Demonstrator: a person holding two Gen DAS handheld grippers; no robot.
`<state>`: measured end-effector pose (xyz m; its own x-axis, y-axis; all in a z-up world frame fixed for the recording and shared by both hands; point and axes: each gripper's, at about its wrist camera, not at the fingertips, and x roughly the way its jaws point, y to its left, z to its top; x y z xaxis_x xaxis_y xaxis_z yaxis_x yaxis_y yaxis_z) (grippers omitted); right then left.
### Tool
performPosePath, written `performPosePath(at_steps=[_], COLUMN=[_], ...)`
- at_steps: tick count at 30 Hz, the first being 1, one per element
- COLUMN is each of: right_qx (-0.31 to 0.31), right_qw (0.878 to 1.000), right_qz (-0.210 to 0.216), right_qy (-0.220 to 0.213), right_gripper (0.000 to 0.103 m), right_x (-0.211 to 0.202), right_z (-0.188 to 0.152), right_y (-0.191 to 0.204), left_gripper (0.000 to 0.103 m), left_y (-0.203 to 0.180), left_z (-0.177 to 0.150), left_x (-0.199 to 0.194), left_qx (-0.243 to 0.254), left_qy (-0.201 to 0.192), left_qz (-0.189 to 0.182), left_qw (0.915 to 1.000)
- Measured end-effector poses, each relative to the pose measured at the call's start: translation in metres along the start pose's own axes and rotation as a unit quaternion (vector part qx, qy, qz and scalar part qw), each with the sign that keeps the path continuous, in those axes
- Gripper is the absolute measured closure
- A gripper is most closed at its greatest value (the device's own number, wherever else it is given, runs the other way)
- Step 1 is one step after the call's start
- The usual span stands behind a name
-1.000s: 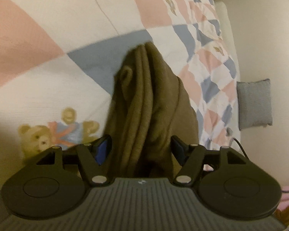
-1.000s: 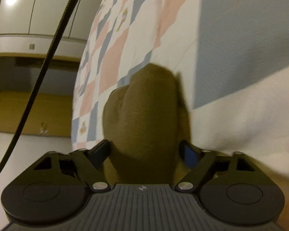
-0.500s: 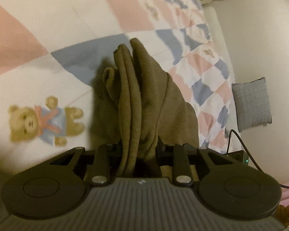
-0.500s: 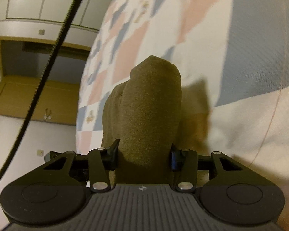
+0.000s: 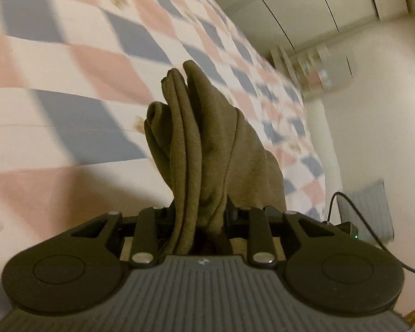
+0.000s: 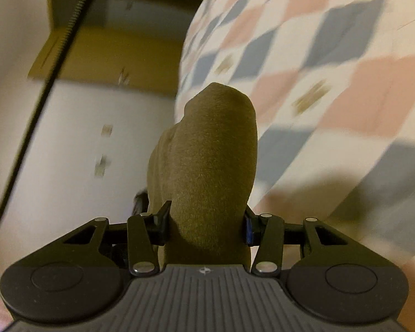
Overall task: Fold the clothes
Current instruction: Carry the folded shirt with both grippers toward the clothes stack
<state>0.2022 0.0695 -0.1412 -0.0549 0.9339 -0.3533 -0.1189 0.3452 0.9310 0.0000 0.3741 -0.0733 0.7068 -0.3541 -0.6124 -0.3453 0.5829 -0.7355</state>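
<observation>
Left tongs (image 5: pixel 199 215) matte black, two round discs either side, ribbed grey base, silver screws, small white logo, right tongs (image 6: pixel 206 222) alike, blue pad inside one finger

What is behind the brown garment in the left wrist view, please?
Behind the brown garment, which the left gripper clamps, lies a checked quilt of pink, blue and white. The part of the quilt directly behind the cloth is covered.

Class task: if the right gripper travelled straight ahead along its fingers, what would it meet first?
The right gripper is shut on the olive-brown garment, which fills its line. Beyond that fabric probably comes the patchwork quilt edge, though depth is unclear.
</observation>
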Motion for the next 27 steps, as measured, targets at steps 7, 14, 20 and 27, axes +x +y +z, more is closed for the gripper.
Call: performPosePath(at_steps=[7,14,20,27], right_qx=[-0.045,-0.037,-0.022,-0.044], right_qw=[0.995,0.993,0.995,0.995], right_qz=[0.051,0.087,0.083,0.068], right_qy=[0.076,0.065,0.051,0.052], right_gripper=[0.057,0.056,0.056,0.056], right_x=[0.106,0.238,0.322,0.397], right_z=[-0.057,-0.135,-0.171,-0.163], right_y=[0.104,0.186,0.245,0.288], left_gripper=[0.08,0.08,0.079,0.079], left_y=[0.043,0.123,0.176,0.221], left_z=[-0.004,0.054,0.121,0.185], left_x=[-0.171,-0.317,-0.393,-0.422], left_qx=[-0.03,0.0,0.017,0.019], left_qy=[-0.103,-0.124,-0.121,-0.133], left_qz=[0.033,0.057,0.065,0.065], left_qw=[0.9937,0.9907,0.9903,0.9888])
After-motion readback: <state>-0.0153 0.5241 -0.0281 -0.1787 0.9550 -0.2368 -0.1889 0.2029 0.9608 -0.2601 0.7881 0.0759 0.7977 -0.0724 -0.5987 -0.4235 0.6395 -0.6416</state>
